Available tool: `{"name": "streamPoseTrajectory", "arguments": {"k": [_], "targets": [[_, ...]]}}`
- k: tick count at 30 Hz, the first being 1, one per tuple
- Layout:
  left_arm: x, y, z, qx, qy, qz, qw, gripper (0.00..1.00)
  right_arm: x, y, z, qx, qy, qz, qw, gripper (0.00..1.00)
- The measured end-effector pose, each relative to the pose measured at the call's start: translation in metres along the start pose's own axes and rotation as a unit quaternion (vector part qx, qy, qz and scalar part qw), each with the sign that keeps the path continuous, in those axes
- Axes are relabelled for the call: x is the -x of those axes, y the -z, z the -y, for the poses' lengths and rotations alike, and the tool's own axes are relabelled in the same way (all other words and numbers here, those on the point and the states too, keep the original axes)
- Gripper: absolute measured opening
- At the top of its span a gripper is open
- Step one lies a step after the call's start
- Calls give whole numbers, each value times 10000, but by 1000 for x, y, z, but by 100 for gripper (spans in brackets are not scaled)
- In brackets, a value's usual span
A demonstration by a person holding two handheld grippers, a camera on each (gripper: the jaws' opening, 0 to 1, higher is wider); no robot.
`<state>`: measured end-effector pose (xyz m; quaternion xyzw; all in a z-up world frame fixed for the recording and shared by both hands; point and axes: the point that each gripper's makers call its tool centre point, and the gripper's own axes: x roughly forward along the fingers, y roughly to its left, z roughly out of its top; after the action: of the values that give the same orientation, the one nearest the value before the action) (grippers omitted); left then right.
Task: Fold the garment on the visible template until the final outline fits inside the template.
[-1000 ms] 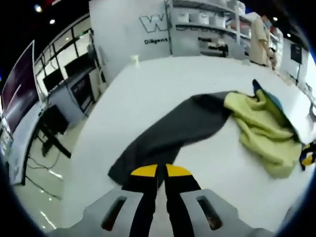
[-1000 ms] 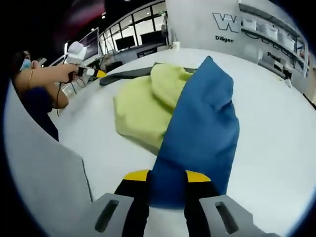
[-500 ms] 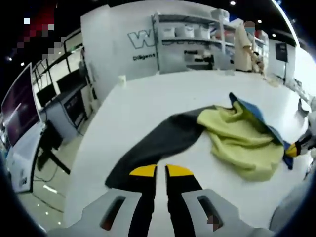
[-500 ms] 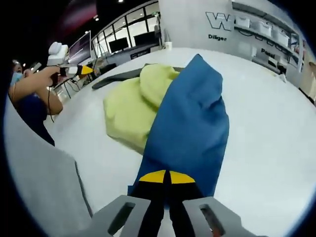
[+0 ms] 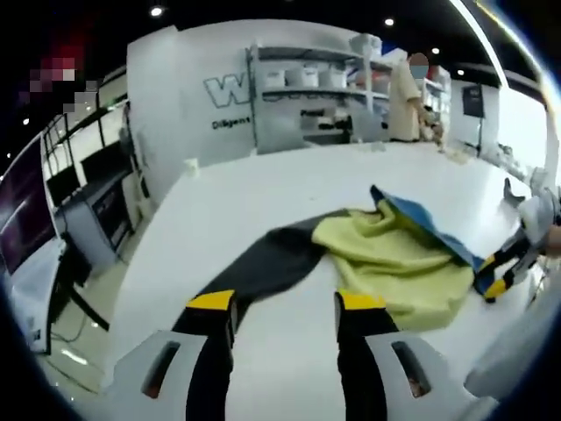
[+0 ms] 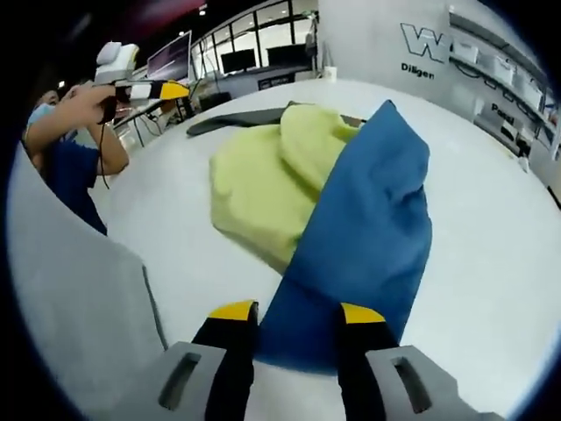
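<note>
Holding nothing, your left gripper (image 5: 285, 303) has its jaws wide apart, right above the dark grey end of the garment (image 5: 386, 254) on the white table (image 5: 263, 184). Your right gripper (image 6: 298, 312) is wide open too, and the blue part of the garment lies between its jaws without being pinched. The garment sits bunched up in the middle of the table, yellow-green in the middle, blue on one side, dark grey stretched out on the other. Far off, shelves (image 5: 307, 88) stand by a wall.
</note>
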<state>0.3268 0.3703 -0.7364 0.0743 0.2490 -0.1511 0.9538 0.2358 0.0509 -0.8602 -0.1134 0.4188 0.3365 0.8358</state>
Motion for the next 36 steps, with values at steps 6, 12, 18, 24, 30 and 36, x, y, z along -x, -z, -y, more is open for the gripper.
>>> {"name": "streamPoseTrajectory", "arguments": {"k": [6, 12, 18, 24, 30, 36], "targets": [[-10, 10, 25, 60, 286, -184, 9994, 50, 0, 1, -1, 291, 115, 16, 9995, 32], [-17, 11, 26, 113, 337, -186, 9992, 49, -4, -1, 7, 566, 415, 232, 9973, 17], [-14, 15, 21, 141, 297, -319, 9989, 46, -6, -5, 23, 140, 421, 56, 9990, 0], [-12, 15, 19, 131, 312, -289, 9990, 46, 12, -26, 54, -7, 674, 453, 9967, 0], [-14, 17, 22, 149, 364, -265, 9989, 45, 58, -69, 106, -317, 1166, 1047, 9871, 0], [-15, 17, 25, 162, 417, -265, 9986, 46, 105, -116, 181, -423, 1868, 1575, 9688, 0]]}}
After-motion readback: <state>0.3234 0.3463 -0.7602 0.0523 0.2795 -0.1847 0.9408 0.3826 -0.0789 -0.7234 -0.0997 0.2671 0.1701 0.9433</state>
